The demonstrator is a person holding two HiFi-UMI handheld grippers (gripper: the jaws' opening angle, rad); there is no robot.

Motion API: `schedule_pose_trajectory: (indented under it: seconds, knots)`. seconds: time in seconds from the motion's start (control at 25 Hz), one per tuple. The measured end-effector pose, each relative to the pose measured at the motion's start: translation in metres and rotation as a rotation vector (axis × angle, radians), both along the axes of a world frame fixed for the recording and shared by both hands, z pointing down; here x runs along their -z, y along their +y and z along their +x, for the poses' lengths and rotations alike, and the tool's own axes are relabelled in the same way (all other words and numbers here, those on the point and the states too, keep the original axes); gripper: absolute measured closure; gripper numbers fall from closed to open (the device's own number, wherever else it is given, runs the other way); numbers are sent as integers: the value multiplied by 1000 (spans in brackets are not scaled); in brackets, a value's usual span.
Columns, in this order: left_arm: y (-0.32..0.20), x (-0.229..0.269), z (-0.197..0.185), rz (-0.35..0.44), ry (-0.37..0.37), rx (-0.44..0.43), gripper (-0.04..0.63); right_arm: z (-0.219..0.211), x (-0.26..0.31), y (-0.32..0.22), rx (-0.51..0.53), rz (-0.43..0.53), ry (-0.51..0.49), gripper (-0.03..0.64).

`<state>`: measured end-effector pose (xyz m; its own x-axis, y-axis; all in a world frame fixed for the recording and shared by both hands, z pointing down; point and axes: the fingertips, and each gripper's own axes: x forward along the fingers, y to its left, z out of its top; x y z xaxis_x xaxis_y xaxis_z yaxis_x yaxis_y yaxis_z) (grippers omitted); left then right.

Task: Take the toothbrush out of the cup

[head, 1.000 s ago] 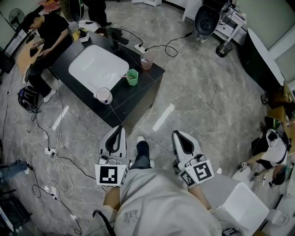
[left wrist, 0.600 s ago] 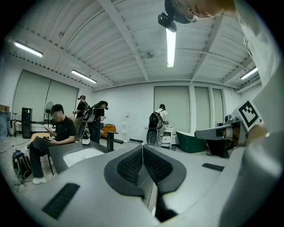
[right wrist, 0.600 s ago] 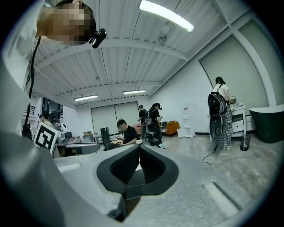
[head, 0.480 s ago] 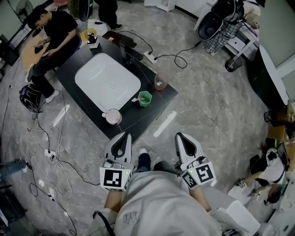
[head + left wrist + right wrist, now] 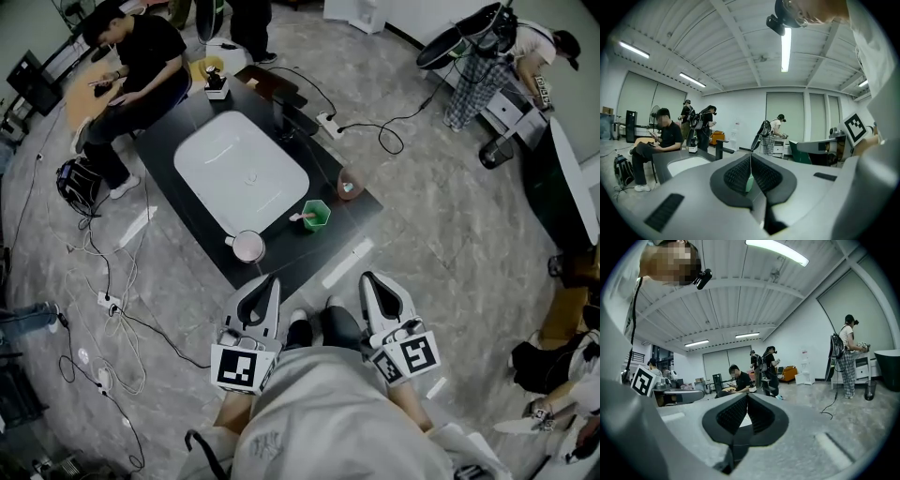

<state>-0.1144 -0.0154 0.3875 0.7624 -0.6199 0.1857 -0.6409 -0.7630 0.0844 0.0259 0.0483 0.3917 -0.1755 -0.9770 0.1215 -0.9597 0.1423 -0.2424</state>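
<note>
By the dark worktop's (image 5: 281,251) near right edge, a green cup (image 5: 318,216) holds the toothbrush (image 5: 298,217), beside a rounded white sink (image 5: 241,171). The left hand-held gripper (image 5: 269,284) and right hand-held gripper (image 5: 367,280) are closed, jaws pressed together on nothing.

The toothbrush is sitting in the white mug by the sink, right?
No. The head view shows the toothbrush sitting in the green cup by the sink, not in the white mug.
</note>
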Motion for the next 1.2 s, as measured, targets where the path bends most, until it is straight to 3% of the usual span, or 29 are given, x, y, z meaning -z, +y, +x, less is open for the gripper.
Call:
schedule_pose_trajectory:
  seconds: [0.32,0.92,1.2]
  knots:
    - [-21,2,2,-2,-7,156,589,13,4,-43,139,12,-22,611]
    - [-52,17,12,52,-2,594,589,64,14,-120,483,32,8,611]
    - [-46,14,8,43,-8,681,589,65,14,-129,554,32,-6,611]
